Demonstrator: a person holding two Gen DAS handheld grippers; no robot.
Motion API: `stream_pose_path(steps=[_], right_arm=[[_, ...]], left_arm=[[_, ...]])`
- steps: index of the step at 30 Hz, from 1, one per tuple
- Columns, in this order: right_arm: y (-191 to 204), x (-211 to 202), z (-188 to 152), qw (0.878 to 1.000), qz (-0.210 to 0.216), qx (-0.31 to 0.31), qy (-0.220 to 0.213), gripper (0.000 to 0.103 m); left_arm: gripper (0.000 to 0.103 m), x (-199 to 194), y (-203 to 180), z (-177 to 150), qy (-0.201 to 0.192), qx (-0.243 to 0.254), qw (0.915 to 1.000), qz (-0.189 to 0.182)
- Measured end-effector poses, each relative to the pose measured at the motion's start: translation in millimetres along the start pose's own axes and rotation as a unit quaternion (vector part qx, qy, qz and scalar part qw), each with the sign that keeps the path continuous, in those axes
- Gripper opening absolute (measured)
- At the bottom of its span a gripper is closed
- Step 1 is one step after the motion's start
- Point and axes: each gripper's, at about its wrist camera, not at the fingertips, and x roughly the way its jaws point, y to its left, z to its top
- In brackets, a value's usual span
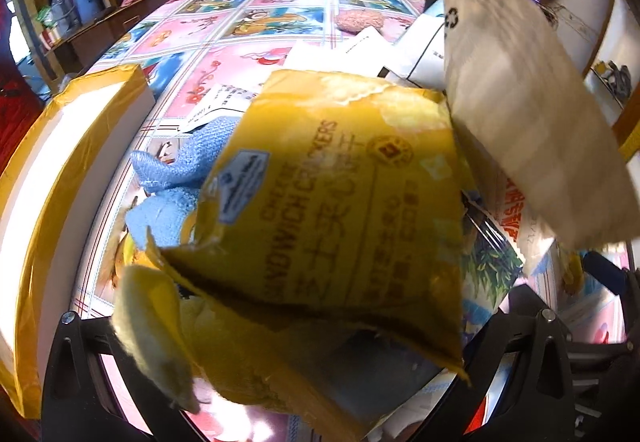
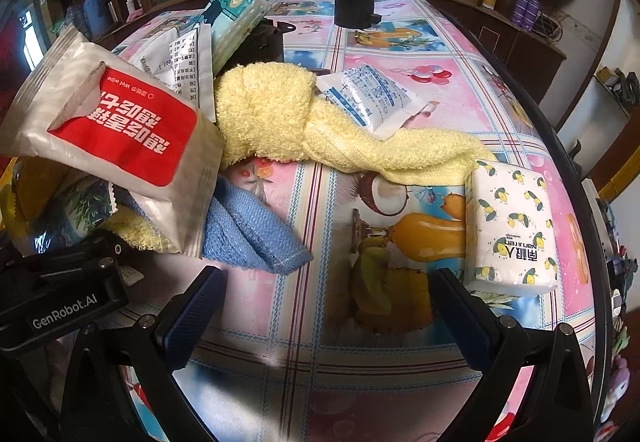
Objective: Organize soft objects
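Cartoon-printed surface is carrying scattered soft things. Yellow towel is lying across its middle, a blue cloth nearer the left edge, a tissue pack by the right edge. Left claw is gripping a yellow cracker bag. Right claw is gaping wide, empty.

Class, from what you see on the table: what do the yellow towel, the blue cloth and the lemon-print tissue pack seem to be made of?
Yellow towel: likely terry cotton, matte; fuzzy looped pile.
Blue cloth: woven or knitted fabric, matte; ribbed texture, stitched hem.
Lemon-print tissue pack: thin glossy plastic film, probably over paper tissues; slight sheen, soft corners.
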Motion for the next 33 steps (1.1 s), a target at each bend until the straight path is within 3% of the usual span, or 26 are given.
stream_pose_path(steps=[5, 9, 12, 15, 19, 23, 25, 27, 29, 30, 31, 33], right_arm=[[-6.8, -34.9, -6.2, 0.998, -0.026, 0.004, -0.052, 0.102], [-15.4, -74.9, -6.9, 0.995, -0.020, 0.014, -0.096, 0.103], [-18.6, -109.6, -5.0, 0.991, -0.019, 0.015, -0.133, 0.103], [-18.7, -155.2, 0.4, 0.983, -0.025, -0.006, -0.184, 0.103], [-21.4, -228.0, 19.1, 0.960, -0.072, -0.047, -0.265, 0.103], [-34.1, -300.5, 52.0, 0.938, -0.093, -0.058, -0.329, 0.103], [-38.5, -326.2, 71.8, 0.932, -0.094, -0.061, -0.344, 0.103], [-37.4, -345.3, 87.4, 0.919, -0.121, -0.070, -0.369, 0.103], [-31.9, -356.9, 90.7, 0.898, -0.144, -0.078, -0.408, 0.103], [-29.9, -356.7, 87.2, 0.892, -0.137, -0.081, -0.424, 0.103], [-27.8, -348.8, 84.1, 0.891, -0.122, -0.084, -0.428, 0.103], [-20.7, -317.8, 80.7, 0.915, -0.082, -0.087, -0.386, 0.103]], left_arm=[[0.101, -53.3, 24.7, -2.9, -0.050, -0.025, 0.9972, -0.050], [0.101, -131.3, 43.4, -4.7, -0.156, -0.019, 0.9843, -0.080], [0.102, -203.5, 69.3, -9.8, -0.263, -0.007, 0.9626, -0.064], [0.102, -262.0, 107.6, -7.6, -0.327, -0.002, 0.9439, -0.049], [0.103, -331.5, 155.3, -8.2, -0.395, -0.010, 0.9185, 0.002], [0.103, -390.0, 190.9, -3.1, -0.433, -0.015, 0.8960, 0.098], [0.103, -403.8, 198.1, 4.2, -0.428, -0.006, 0.8932, 0.136], [0.103, -412.9, 202.9, 4.7, -0.428, 0.004, 0.8872, 0.172], [0.103, -409.7, 207.8, -4.4, -0.434, 0.003, 0.8835, 0.176], [0.103, -402.3, 210.4, -9.7, -0.435, -0.001, 0.8859, 0.162], [0.103, -394.8, 212.2, -14.0, -0.433, -0.005, 0.8896, 0.146], [0.103, -371.2, 219.1, -23.6, -0.409, -0.014, 0.9086, 0.084]])
